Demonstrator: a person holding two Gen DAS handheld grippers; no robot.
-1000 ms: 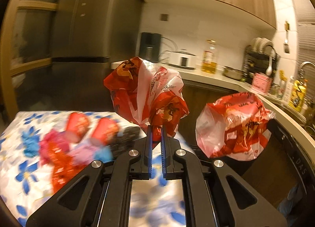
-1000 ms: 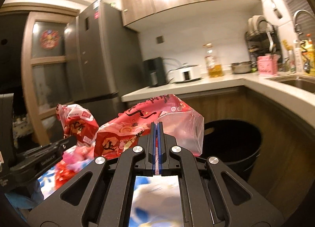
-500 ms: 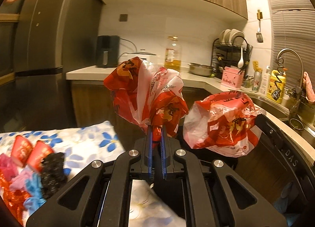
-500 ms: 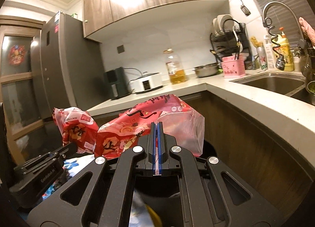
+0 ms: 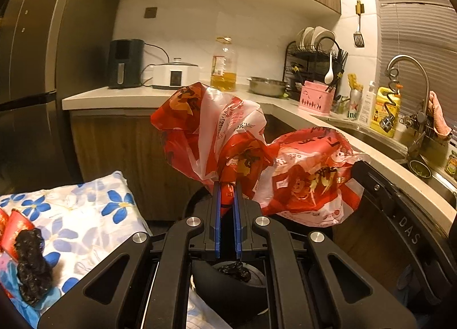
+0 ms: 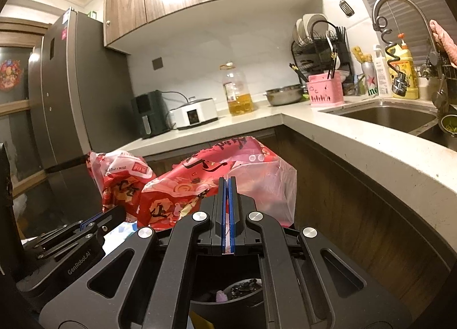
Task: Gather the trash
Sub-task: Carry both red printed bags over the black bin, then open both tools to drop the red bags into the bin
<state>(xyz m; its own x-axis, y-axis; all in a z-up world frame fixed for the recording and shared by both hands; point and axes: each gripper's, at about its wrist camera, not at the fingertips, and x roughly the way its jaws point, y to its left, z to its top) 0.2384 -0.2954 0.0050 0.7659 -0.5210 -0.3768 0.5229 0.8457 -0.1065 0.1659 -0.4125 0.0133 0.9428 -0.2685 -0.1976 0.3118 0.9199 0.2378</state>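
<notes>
My left gripper (image 5: 227, 186) is shut on a crumpled red and white snack bag (image 5: 211, 135) and holds it up in the air. My right gripper (image 6: 227, 183) is shut on a second red snack bag (image 6: 217, 183); that bag also shows in the left wrist view (image 5: 308, 180). The left bag shows in the right wrist view (image 6: 122, 180), with the left gripper (image 6: 94, 222) below it. Both bags hang above a black trash bin (image 5: 228, 280) that holds dark trash; the bin also shows below the right gripper (image 6: 228, 300).
A floral tablecloth (image 5: 85, 220) at left carries red wrappers (image 5: 17, 223) and a black crumpled scrap (image 5: 31, 266). A kitchen counter (image 6: 357, 146) with a sink (image 6: 391, 117) curves at right. A tall fridge (image 6: 62, 100) stands at left.
Both grippers have swung right, away from the table and toward the counter, still holding their bags. The bin now sits beneath them and the two bags are closer together.
</notes>
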